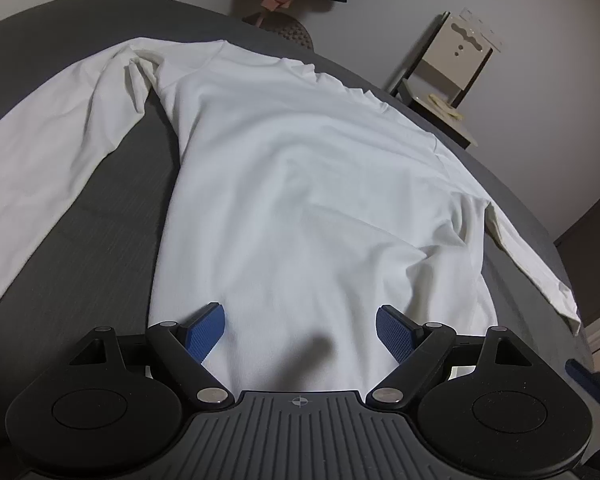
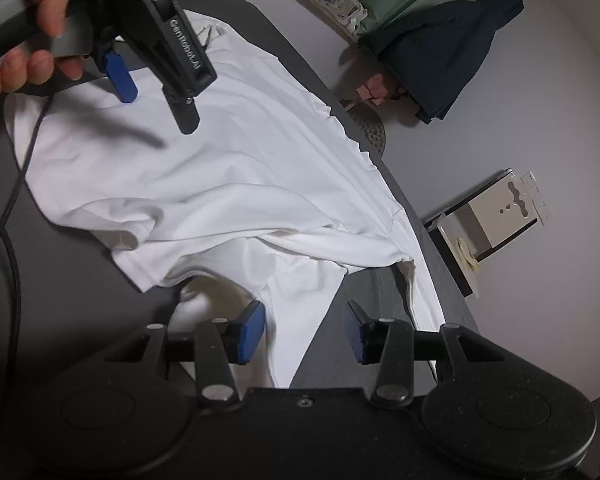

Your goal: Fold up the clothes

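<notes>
Nearest us, the left hand-held gripper (image 1: pixel 300 330) hovers over the hem of the white long-sleeved shirt (image 1: pixel 300 168), jaws wide and empty. The right hand-held gripper (image 2: pixel 305 330) stands half open at the shirt's near right corner, gripping nothing (cloth lies just under its left pad). The shirt lies spread on the dark grey tabletop (image 1: pixel 100 240), hem towards the near edge, collar towards the far edge, sleeves out to both sides. We judge folding barely begun: one rumpled hem corner, every fold still to do.

Matt white knit shirt (image 1: pixel 300 184) – grey woven tabletop (image 1: pixel 112 216) – textured blue tool pads (image 1: pixel 206 334)
</notes>
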The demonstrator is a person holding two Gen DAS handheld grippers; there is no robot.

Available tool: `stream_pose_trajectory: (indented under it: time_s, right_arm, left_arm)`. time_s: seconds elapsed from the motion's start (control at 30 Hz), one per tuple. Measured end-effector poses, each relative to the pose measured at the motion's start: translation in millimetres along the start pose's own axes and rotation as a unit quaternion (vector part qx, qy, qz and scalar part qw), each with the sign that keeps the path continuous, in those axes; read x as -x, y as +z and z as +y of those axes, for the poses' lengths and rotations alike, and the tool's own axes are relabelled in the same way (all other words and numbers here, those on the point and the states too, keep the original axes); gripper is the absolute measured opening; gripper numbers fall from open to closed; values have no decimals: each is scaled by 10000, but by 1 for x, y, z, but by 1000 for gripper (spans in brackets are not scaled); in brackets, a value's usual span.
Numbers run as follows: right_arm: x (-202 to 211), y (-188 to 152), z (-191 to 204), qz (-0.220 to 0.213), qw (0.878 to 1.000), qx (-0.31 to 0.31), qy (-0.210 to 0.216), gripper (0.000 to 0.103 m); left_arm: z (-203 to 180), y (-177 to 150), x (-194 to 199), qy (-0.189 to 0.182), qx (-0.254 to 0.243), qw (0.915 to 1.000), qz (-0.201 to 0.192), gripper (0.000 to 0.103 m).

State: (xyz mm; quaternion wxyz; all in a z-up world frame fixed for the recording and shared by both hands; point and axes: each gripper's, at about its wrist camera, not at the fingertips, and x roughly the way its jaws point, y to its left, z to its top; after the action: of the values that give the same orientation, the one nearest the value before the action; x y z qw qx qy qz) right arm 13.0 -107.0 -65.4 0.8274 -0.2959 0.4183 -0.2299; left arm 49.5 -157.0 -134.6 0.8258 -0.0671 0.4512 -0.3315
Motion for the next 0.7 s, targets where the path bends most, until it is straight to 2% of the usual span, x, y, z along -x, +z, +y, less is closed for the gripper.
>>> stream_pose_trajectory:
  time_s: [0.3, 0.47, 0.53, 0.6, 0.7]
  right_arm:
    - [-13, -8, 15, 22, 9967, 803, -107, 45]
    - [-21, -3, 31, -313, 9913, 1247, -264, 44]
    - [-23, 1, 36, -455, 9900, 1305, -283, 38]
    - [-21, 7, 34, -512, 9911, 1200, -259, 14]
    - [-7, 8, 16, -598, 9952, 730, -258, 5]
  left_arm:
    - [-3, 0, 1, -72, -156, 9998, -24, 84]
    - [-14, -1, 4, -431, -400, 9982, -134, 84]
    - [-18, -2, 5, -531, -553, 9970, -140, 84]
    - [-22, -3, 4, -544, -705, 9960, -77, 84]
    - [-26, -6, -1, -381, -950, 9947, 115, 84]
